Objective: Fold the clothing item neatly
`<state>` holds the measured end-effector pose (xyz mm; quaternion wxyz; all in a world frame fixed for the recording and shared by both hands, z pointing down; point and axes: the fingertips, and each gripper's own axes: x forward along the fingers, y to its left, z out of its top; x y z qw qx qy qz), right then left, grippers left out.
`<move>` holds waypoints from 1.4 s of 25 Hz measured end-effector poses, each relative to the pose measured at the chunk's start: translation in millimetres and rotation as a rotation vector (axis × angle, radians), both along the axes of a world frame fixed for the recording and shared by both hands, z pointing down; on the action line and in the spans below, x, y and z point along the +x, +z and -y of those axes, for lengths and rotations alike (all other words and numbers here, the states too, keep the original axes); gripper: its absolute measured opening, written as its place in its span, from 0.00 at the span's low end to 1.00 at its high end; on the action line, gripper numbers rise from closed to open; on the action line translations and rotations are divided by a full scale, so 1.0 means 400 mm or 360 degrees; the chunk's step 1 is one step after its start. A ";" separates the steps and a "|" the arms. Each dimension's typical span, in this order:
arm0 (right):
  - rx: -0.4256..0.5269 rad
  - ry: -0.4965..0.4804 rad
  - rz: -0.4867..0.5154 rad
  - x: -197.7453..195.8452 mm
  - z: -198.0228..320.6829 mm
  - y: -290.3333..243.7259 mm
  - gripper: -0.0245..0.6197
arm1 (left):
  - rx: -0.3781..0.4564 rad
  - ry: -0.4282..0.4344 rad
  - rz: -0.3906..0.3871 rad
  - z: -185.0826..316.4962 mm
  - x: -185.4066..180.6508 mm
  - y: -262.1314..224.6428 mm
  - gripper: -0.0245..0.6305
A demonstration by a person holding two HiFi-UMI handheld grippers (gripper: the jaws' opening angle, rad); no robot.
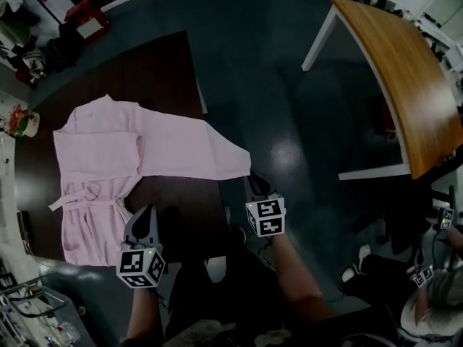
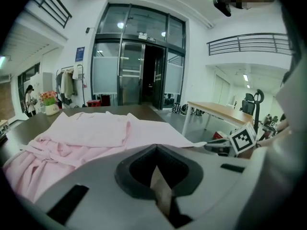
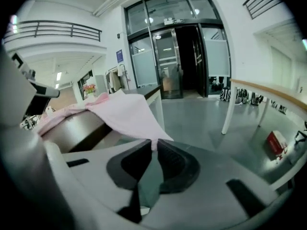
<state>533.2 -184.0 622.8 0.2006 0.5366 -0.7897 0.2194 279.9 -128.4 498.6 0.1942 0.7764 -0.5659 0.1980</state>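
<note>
Head view: right gripper [image 1: 252, 181] jaws dark, hard to read; right gripper view shows them nipping the sleeve [image 3: 127, 114] corner of the pink robe [image 1: 101, 143]; left gripper [image 2: 154, 151] pressed together, nothing seen between, just beside robe hem. Robe spread on dark table [image 1: 170, 71], sleeve reaching past its edge

No legible text anywhere; blue wall sign [image 2: 79, 54] seemingly too small
</note>
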 end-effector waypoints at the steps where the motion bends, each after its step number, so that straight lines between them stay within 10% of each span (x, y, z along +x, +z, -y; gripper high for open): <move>1: 0.0035 0.0027 -0.0001 0.007 0.009 -0.038 0.09 | 0.0021 -0.0014 -0.0012 -0.003 -0.016 -0.013 0.05; 10: 0.0203 0.0078 0.0074 -0.104 0.051 -0.373 0.09 | 0.0157 -0.0078 -0.0130 -0.053 -0.189 -0.089 0.05; 18: 0.0280 0.0036 0.0000 -0.396 0.066 -0.537 0.09 | 0.0194 -0.0063 -0.0148 -0.102 -0.437 -0.111 0.05; 28: 0.0299 -0.0135 -0.0035 -0.819 0.077 -0.508 0.09 | 0.0202 -0.0148 -0.0125 -0.140 -0.773 -0.095 0.05; 35: 0.0135 -0.0137 -0.0044 -0.842 0.034 -0.393 0.09 | 0.0118 -0.0119 -0.0119 -0.137 -0.782 -0.056 0.05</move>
